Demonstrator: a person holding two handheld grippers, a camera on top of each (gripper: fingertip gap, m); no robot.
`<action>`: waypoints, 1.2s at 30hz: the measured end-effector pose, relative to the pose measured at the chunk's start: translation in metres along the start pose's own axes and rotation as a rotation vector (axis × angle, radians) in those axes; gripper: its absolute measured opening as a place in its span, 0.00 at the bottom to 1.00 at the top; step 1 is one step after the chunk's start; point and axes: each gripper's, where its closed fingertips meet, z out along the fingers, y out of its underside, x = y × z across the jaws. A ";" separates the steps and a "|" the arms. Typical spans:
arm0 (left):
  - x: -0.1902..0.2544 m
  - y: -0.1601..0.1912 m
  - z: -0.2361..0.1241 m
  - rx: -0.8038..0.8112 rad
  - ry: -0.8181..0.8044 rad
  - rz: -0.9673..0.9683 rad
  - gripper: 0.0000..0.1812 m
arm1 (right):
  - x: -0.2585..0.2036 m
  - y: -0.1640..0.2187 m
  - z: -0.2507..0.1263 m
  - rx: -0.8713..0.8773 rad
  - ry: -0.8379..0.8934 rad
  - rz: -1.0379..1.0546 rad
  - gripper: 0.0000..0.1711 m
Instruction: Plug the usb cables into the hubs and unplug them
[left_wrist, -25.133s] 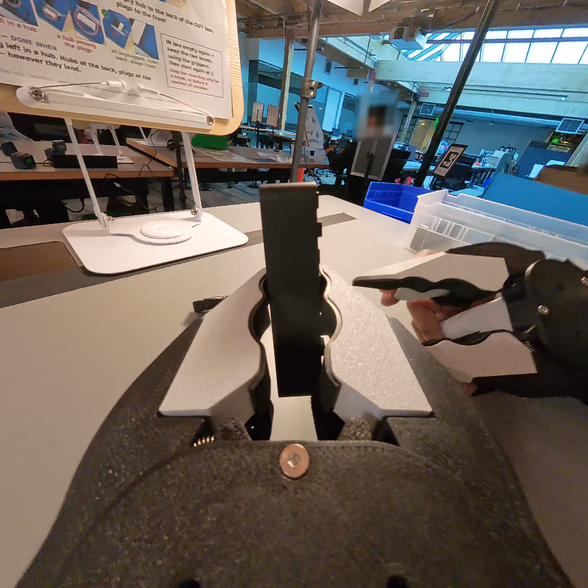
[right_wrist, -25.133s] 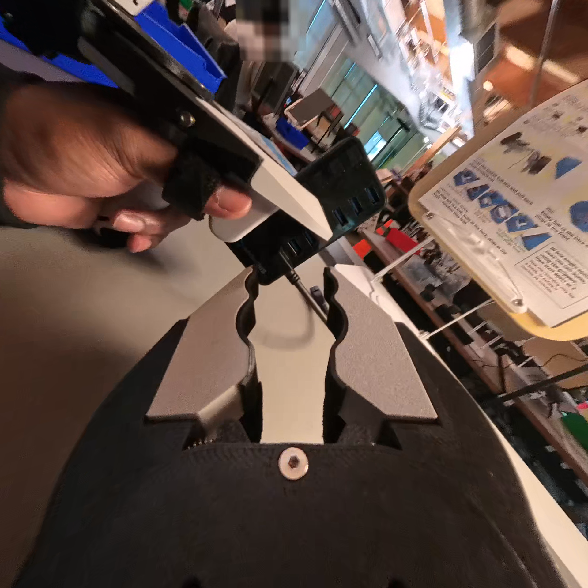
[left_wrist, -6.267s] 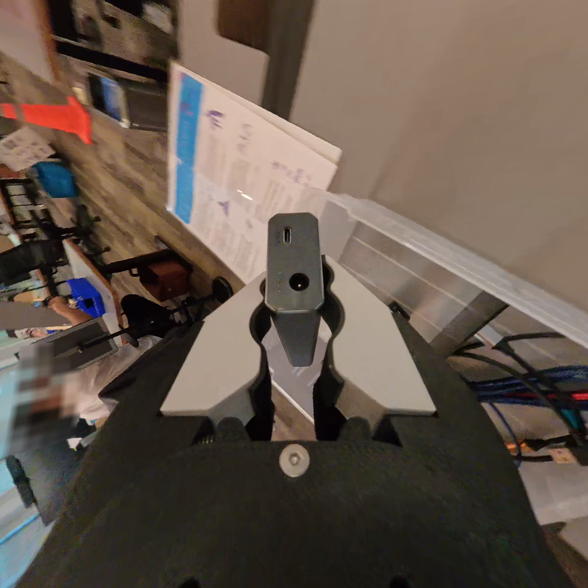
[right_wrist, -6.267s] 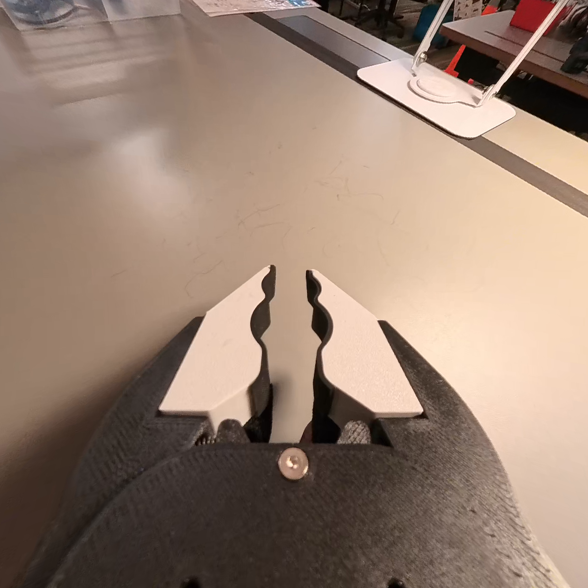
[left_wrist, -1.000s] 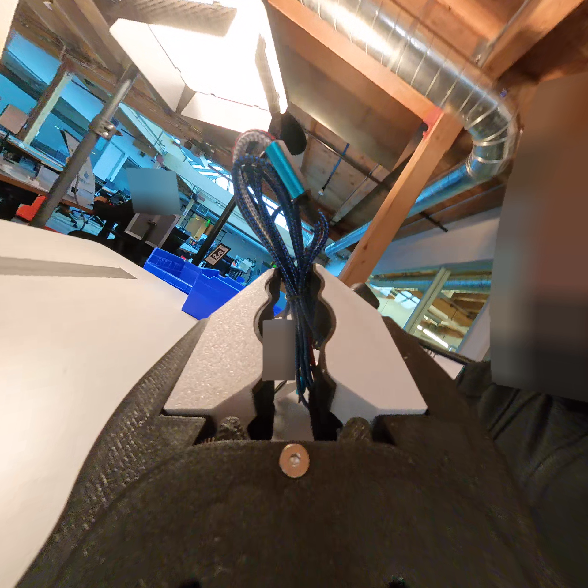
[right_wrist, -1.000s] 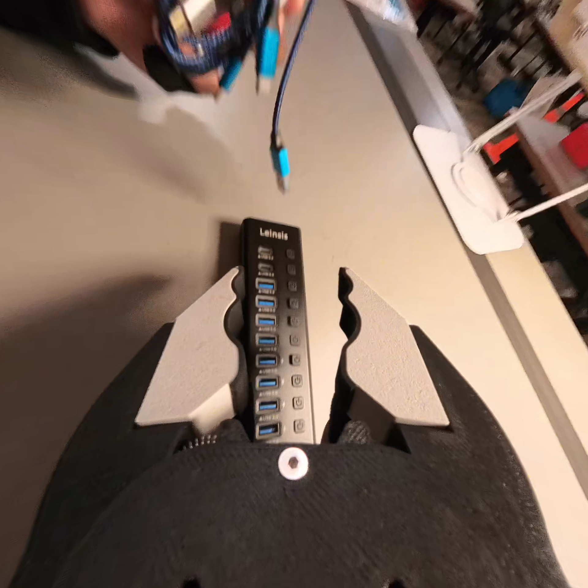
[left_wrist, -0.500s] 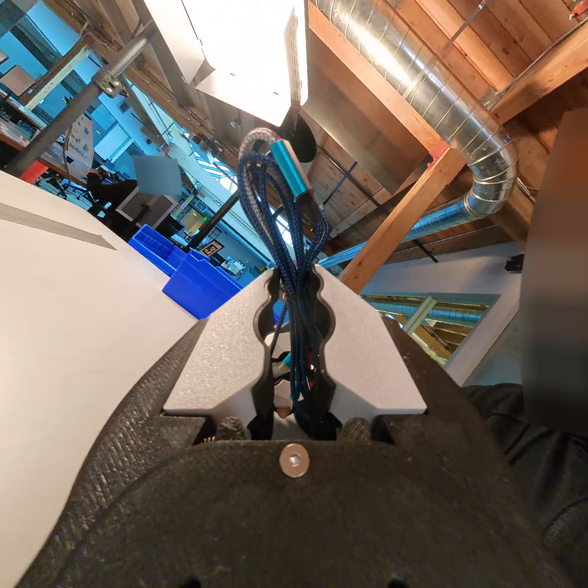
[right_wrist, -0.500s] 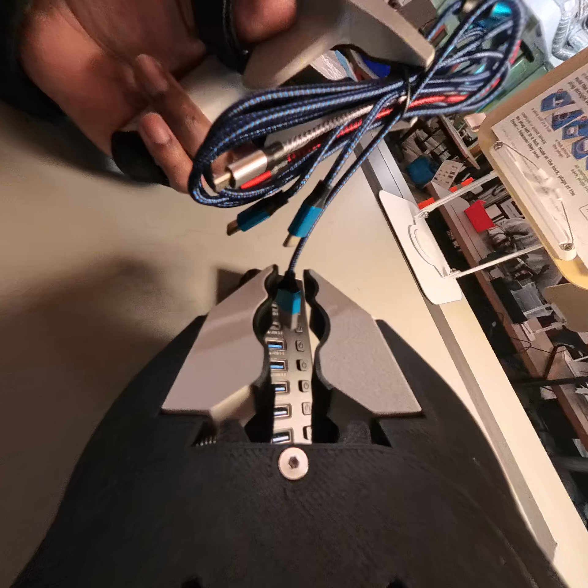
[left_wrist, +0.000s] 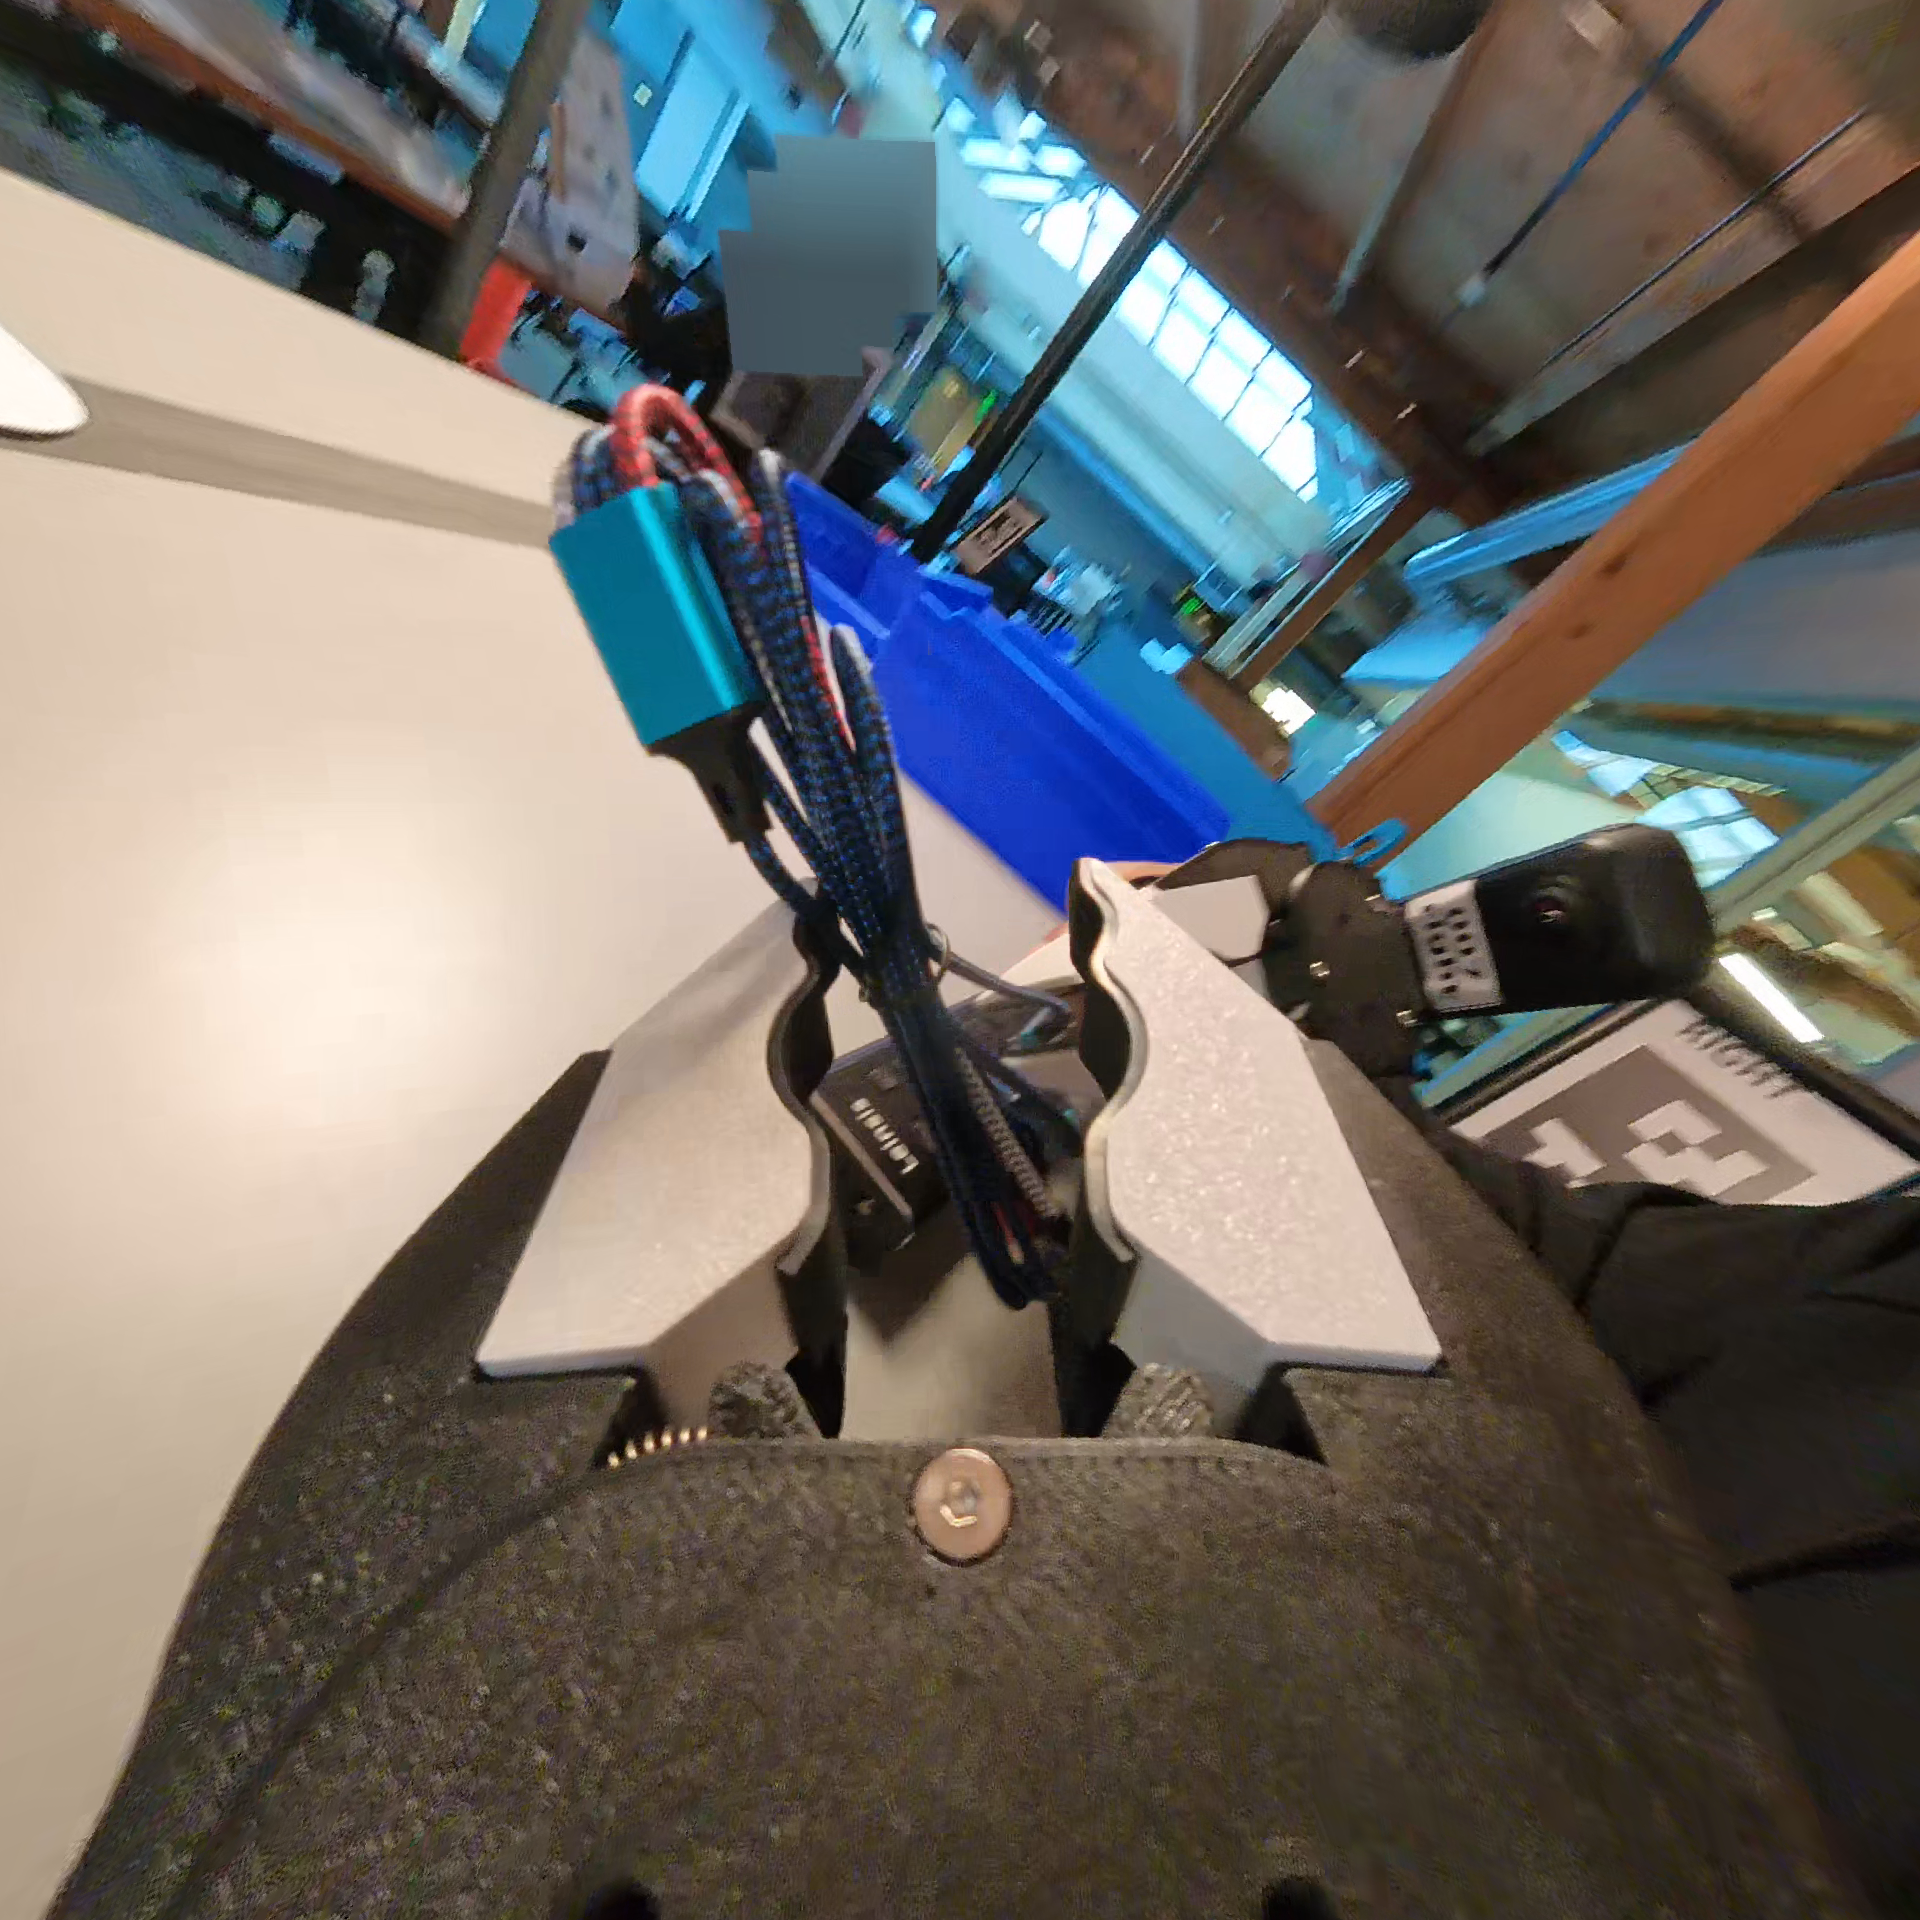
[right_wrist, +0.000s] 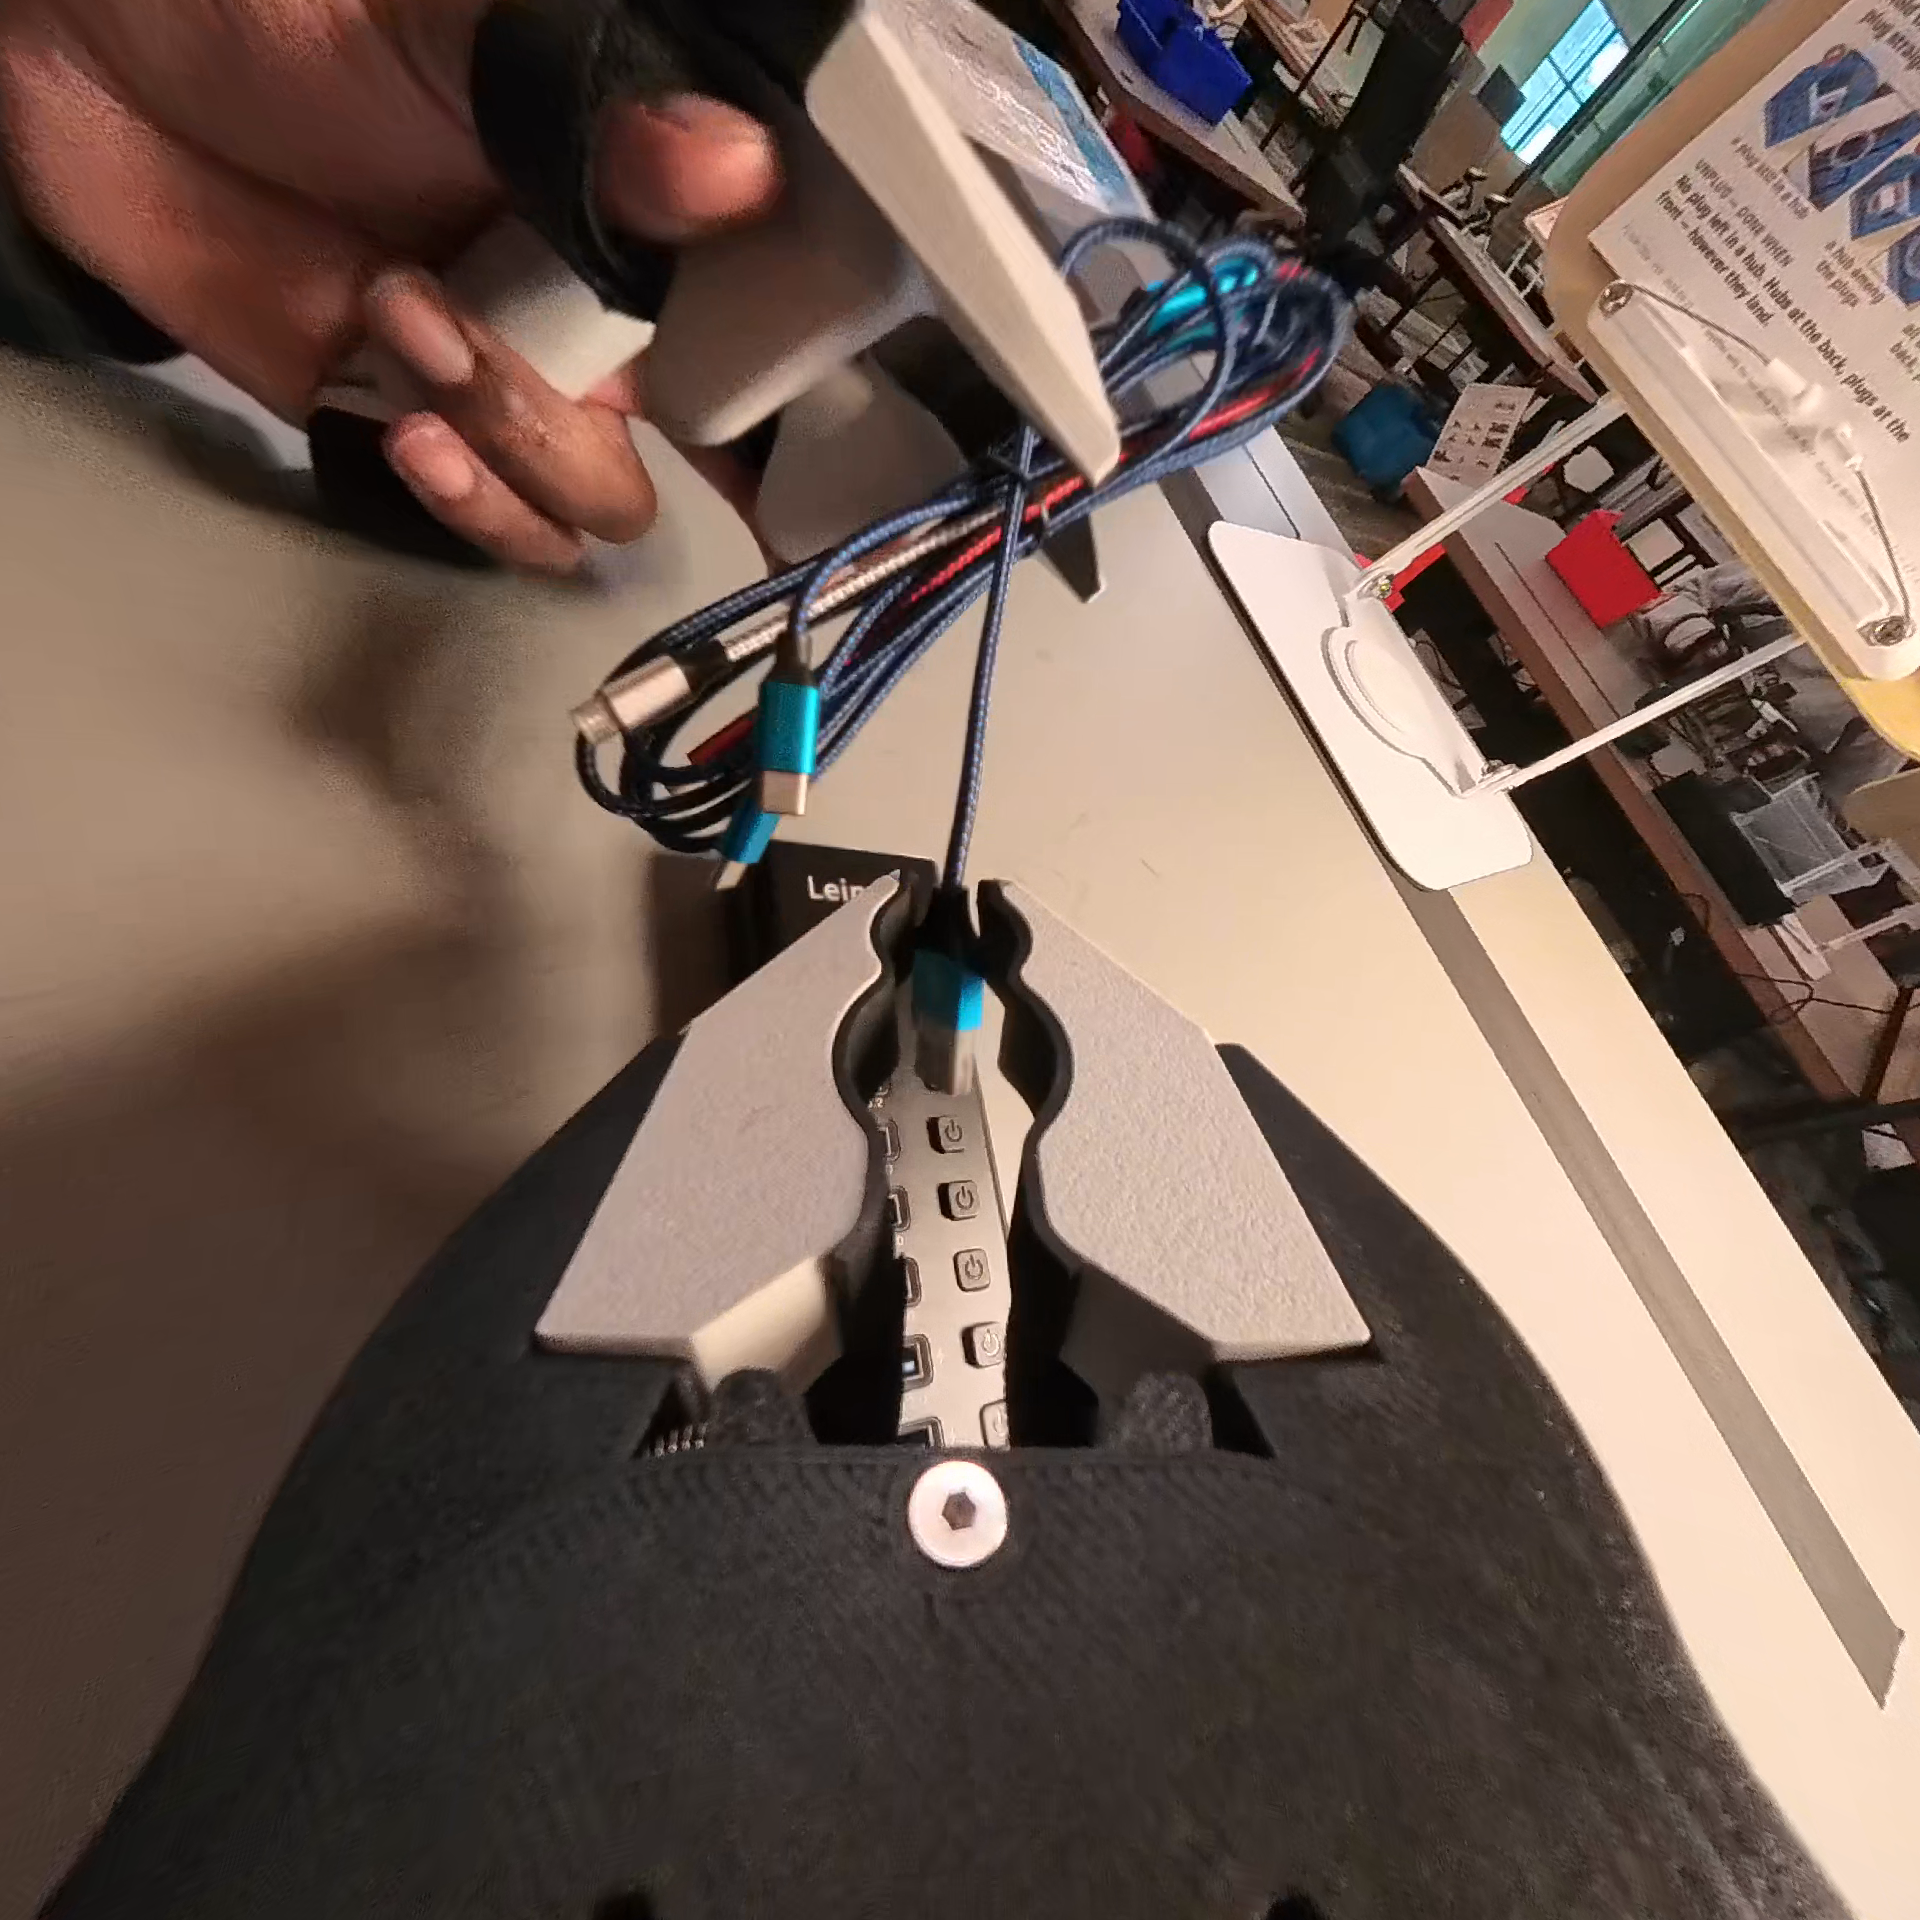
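Cables (left_wrist: 821, 727), a braided blue bundle with some red strands, rise up the middle of the left wrist view between the fingers of the left gripper (left_wrist: 951, 914). Those fingers stand spread, with a clear gap to the bundle on the right side; on the left the bundle passes close by the fingertip, and I cannot tell whether it touches. A teal plug (left_wrist: 649, 613) sticks out at the upper left of the bundle. Low in the gap, an end of the black hub (left_wrist: 883, 1143) shows behind the strands. The right gripper's camera (left_wrist: 1558, 925) sits at right of frame, and blue bins (left_wrist: 997, 686) stand beyond the pale table (left_wrist: 260, 831).

The right wrist view gives what that one hides. The right gripper (right_wrist: 940, 904) has its tips pressed nearly together on one cable (right_wrist: 977, 727), just behind a teal USB plug (right_wrist: 945, 997) that hangs in the hollow between the fingers, metal end toward the camera. The hub (right_wrist: 961, 1247) lies on the table under the fingers, its row of buttons running down the gap. At upper left of frame a hand (right_wrist: 312, 260) holds the left gripper (right_wrist: 977, 301), with the bundle (right_wrist: 883, 613) looped under it and loose plugs dangling above the hub's far end. A white stand (right_wrist: 1371, 717) sits at the table's right edge.
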 end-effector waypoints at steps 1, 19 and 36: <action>-0.005 0.001 -0.001 -0.027 -0.036 0.019 0.26 | 0.000 0.000 0.000 0.002 -0.001 0.005 0.07; -0.013 0.001 -0.010 -0.191 -0.304 0.534 0.29 | 0.007 0.001 0.000 0.013 0.041 0.010 0.03; 0.021 0.072 0.010 -0.393 -0.091 1.181 0.13 | -0.024 -0.024 -0.007 0.151 -0.066 -0.101 0.03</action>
